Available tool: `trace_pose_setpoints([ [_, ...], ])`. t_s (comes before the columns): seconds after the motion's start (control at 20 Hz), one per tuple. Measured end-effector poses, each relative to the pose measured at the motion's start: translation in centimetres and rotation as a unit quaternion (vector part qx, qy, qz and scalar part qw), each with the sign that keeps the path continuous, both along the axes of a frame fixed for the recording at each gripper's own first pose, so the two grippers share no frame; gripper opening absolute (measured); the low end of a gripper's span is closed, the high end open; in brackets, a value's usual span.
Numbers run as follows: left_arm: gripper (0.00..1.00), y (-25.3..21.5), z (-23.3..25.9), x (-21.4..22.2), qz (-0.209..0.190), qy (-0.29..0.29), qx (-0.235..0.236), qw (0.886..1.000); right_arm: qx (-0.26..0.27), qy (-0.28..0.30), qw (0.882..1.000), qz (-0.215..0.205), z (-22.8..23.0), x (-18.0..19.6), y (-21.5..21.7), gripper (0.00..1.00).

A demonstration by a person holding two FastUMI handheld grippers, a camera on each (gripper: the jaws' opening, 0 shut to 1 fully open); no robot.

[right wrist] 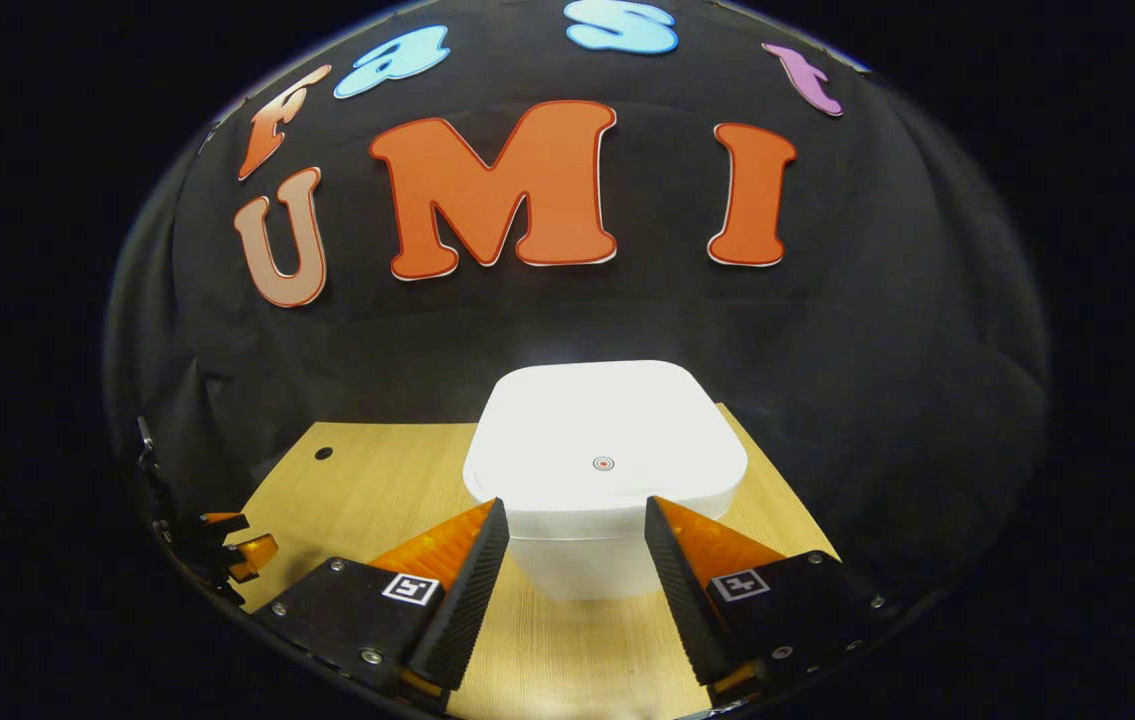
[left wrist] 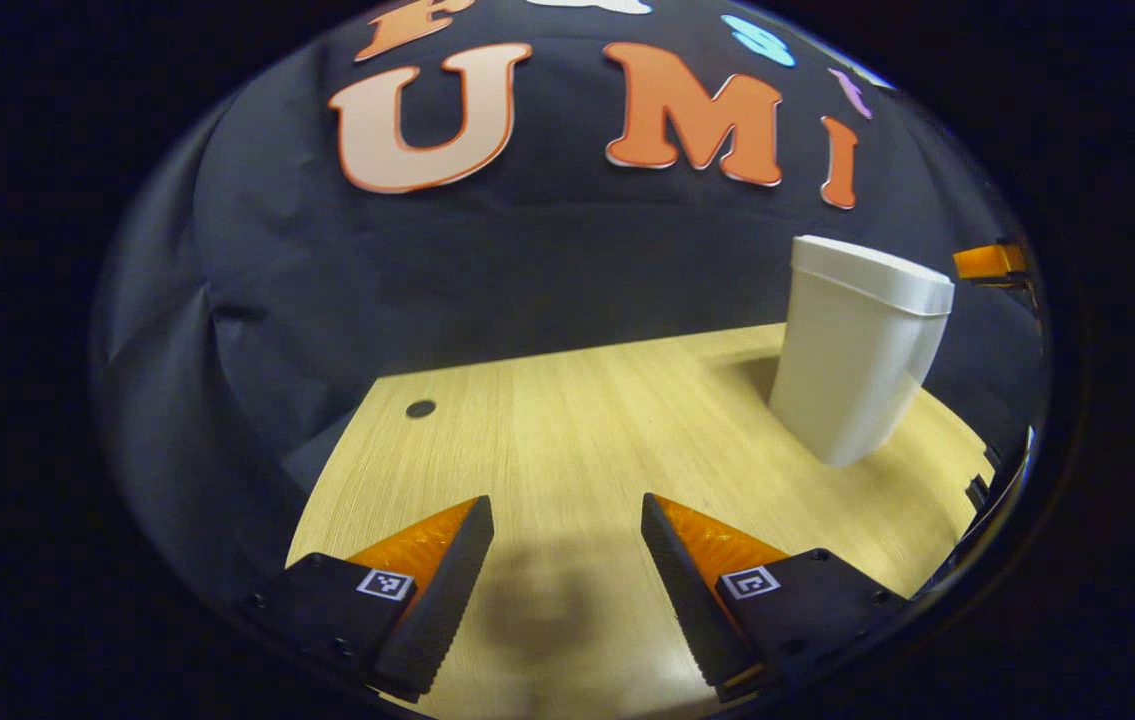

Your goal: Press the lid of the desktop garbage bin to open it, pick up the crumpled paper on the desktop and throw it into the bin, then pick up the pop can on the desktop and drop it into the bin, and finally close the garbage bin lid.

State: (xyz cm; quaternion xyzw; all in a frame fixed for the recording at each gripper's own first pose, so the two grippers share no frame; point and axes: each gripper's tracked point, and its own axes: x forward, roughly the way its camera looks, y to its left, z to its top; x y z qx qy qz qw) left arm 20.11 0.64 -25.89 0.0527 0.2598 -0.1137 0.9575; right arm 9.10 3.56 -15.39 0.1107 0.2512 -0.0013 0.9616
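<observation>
1. On the left of the wooden desktop [left wrist: 567, 420], the left gripper [left wrist: 567, 560] is hovering over bare wood with its fingers spread well apart and gripping nothing; judging by this, it is simply being kept out of the way.
2. Further right in the left gripper view, one white garbage bin [left wrist: 857, 350] is standing upright on the desktop, near the back edge, with its lid [left wrist: 872, 270] sitting closed.
3. Over the bin, in the right gripper view, the right gripper [right wrist: 572, 560] is hanging just above the lid [right wrist: 607, 440], its fingers wide apart and empty. It is probably being held there to press the lid, likely at the small red dot [right wrist: 604, 463] near the middle.
4. At the far left edge of the right gripper view, the other gripper is partly showing low over the table.
5. Counting: one bin, one lid, two grippers. I am seeing no crumpled paper and no pop can here.
6. Judging from the closed lid, the opening step is not yet done.
</observation>
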Motion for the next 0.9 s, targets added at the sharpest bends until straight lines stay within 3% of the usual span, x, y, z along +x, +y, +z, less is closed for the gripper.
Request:
trace_pose_setpoints([
  [0.2,0.96,-2.0,4.3,0.2,-0.046,-0.048,-0.012,0.998,0.003,-0.032,0.999,-0.029,0.2,-2.6,1.3,0.84],
  [0.35,0.96,-2.8,8.6,0.5,-0.046,-0.089,-0.024,0.995,-0.014,-0.08,0.996,-0.025,2.0,-2.9,3.2,0.83],
  [0.55,0.95,-2.8,13.8,-1.0,-0.016,-0.139,-0.033,0.99,-0.046,-0.127,0.991,0.01,3.7,-3.7,6.1,0.84],
  [0.9,0.96,-1.9,18.9,-8.8,0.076,-0.184,-0.037,0.979,-0.06,-0.163,0.982,0.068,4.7,-7.8,8.9,0.93],
])
